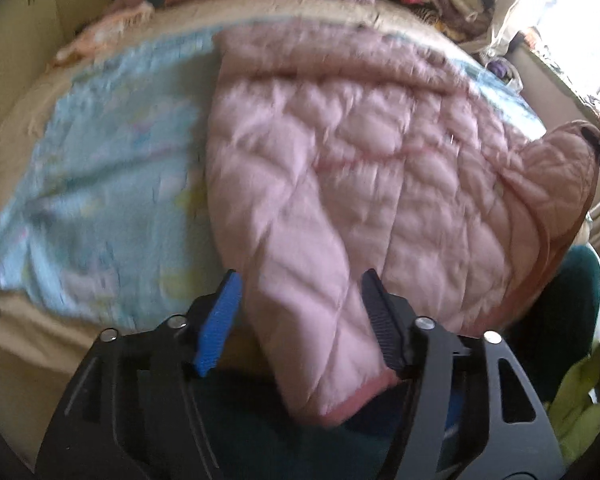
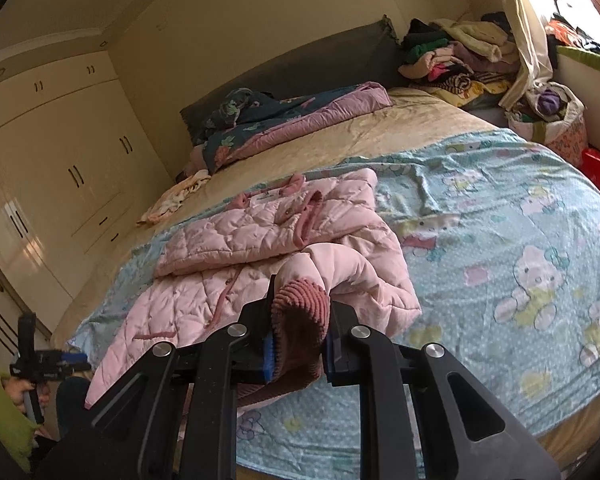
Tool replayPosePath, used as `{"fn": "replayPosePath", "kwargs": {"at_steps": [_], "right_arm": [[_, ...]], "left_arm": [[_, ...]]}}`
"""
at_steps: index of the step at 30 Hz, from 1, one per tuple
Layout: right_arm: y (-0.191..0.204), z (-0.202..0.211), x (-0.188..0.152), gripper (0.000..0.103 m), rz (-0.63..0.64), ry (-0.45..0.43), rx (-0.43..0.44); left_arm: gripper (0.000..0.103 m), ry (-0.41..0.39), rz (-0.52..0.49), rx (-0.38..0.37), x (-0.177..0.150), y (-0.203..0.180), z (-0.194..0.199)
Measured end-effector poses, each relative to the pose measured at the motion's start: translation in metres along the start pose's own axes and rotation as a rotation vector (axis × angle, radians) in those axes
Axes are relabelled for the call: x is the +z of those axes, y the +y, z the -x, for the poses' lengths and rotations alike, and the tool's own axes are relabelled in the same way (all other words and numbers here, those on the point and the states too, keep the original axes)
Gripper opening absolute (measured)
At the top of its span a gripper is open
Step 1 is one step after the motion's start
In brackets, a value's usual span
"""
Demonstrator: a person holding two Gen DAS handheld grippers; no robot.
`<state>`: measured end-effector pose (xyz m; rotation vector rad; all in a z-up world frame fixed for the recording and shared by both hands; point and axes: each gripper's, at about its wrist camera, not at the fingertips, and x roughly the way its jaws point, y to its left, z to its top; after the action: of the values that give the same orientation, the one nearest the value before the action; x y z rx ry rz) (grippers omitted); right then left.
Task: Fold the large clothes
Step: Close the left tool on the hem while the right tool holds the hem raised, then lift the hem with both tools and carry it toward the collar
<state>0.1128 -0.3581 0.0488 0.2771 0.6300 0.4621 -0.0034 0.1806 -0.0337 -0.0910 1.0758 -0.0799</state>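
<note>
A pale pink quilted jacket [image 1: 360, 152] lies spread on the blue cartoon-print sheet [image 1: 100, 184] of a bed. In the left wrist view one sleeve [image 1: 312, 320] runs toward me between the fingers of my left gripper [image 1: 300, 276]. That gripper is open, and its blue pad [image 1: 216, 320] stands clear of the fabric. My right gripper [image 2: 302, 292] is shut on the other sleeve's dark pink ribbed cuff [image 2: 300, 320] and holds it lifted above the jacket [image 2: 260, 236]. The left gripper [image 2: 40, 360] also shows at the lower left of the right wrist view, in a hand.
A folded purple and teal quilt [image 2: 300, 116] lies at the head of the bed by the dark headboard [image 2: 300, 64]. A heap of clothes [image 2: 456, 56] sits at the back right, near a curtain [image 2: 528, 40] and a full bag [image 2: 552, 116]. Cream wardrobes [image 2: 60, 160] line the left wall.
</note>
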Motion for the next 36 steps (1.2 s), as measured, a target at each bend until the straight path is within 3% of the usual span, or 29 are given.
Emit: {"fn": "replayPosePath", "kwargs": {"at_steps": [5,7,20,24,28,30,32,36], "right_arm": [[-0.008,0.007,-0.014,0.016,-0.024,-0.004,-0.002],[-0.010,0.008,-0.018,0.016,-0.032,-0.006,-0.002],[-0.016,0.013,-0.029,0.016,-0.056,-0.009,0.003],[-0.019,0.013,-0.031,0.016,-0.072,-0.015,0.010],[-0.016,0.014,-0.030,0.016,-0.063,-0.014,0.008],[-0.016,0.015,-0.030,0.016,-0.061,-0.014,0.008],[-0.015,0.014,-0.028,0.016,-0.061,-0.016,0.010],[-0.013,0.013,-0.018,0.016,-0.065,-0.028,0.032]], "left_arm": [[0.060,0.123,0.043,-0.077,-0.024,0.002,-0.024],[0.066,0.151,0.065,-0.118,-0.027,-0.001,-0.035],[0.071,0.219,0.002,-0.080,-0.035,-0.013,-0.055],[0.070,0.236,-0.035,-0.036,-0.039,-0.024,-0.065],[0.055,0.204,-0.046,-0.013,-0.037,-0.031,-0.073],[0.030,0.173,-0.086,-0.002,-0.036,-0.038,-0.066],[0.014,0.128,-0.108,-0.007,-0.029,-0.041,-0.053],[0.010,0.057,-0.099,-0.054,-0.005,-0.038,-0.029]]}}
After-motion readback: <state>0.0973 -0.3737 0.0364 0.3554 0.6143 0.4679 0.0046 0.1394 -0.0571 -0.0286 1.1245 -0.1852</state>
